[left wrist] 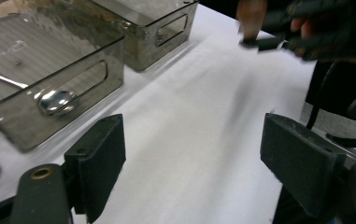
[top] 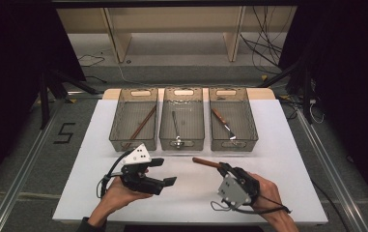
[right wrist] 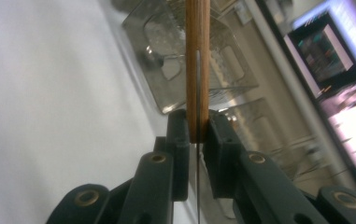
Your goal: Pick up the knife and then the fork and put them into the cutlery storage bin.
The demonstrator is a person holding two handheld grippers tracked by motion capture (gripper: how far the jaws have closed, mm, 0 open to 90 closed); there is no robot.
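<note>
Right tongs (top: 221,167): clamped on the wooden-handled knife (top: 205,162), near the tabletop's (top: 278,159) front edge.
Knife axis: handle pointed left toward the left tongs.
Left tongs (top: 164,172): jaws apart, holding nothing.
Right bin (top: 233,118): behind, nearest the right hand.

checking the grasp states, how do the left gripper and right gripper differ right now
The left gripper is open with nothing between its jaws; the right gripper is shut on a wooden-handled utensil. The left gripper points toward the table's middle; the right gripper points up-left toward the left one. Both are hand-held above the white table, in front of the bins.
</note>
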